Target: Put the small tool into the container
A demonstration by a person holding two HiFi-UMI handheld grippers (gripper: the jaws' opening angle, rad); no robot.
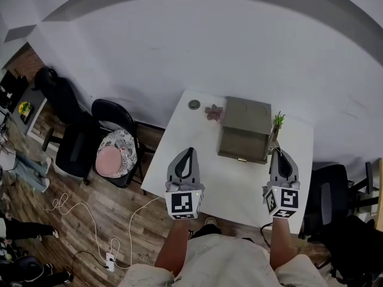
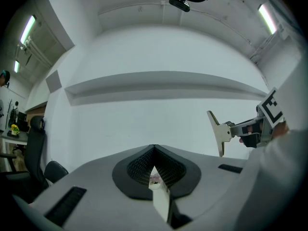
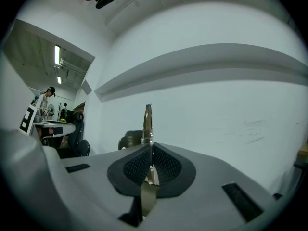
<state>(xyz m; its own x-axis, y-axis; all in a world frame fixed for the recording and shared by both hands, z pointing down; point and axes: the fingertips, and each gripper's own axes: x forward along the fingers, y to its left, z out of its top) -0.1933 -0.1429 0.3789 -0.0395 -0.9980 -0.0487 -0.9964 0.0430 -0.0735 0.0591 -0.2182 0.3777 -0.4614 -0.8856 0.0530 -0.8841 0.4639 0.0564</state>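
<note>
The right gripper (image 3: pixel 150 150) has its jaws pressed together on a thin flat piece, which I take to be the small tool (image 2: pixel 218 129); the blade stands upright, edge-on to its own camera and broadside in the left gripper view, a hold that would let it drop narrow into an opening; the left gripper (image 2: pixel 154 150) is closed with nothing between its pads, probably kept free for a lid; both point level above the near part of the white table (image 1: pixel 233 187), so neither gripper view shows the tabletop; the container (image 1: pixel 245 130), an olive-grey box, sits ahead between them, apparently closed, with a small brass latch (image 1: pixel 242 159) facing the person; how it opens cannot be told; in the head view the tool is at most a pale sliver beside the potted plant (image 1: pixel 279 119), its kind unclear; the round thing (image 1: pixel 194 104) and the pink thing (image 1: pixel 213 112) further back are too small to name.
</note>
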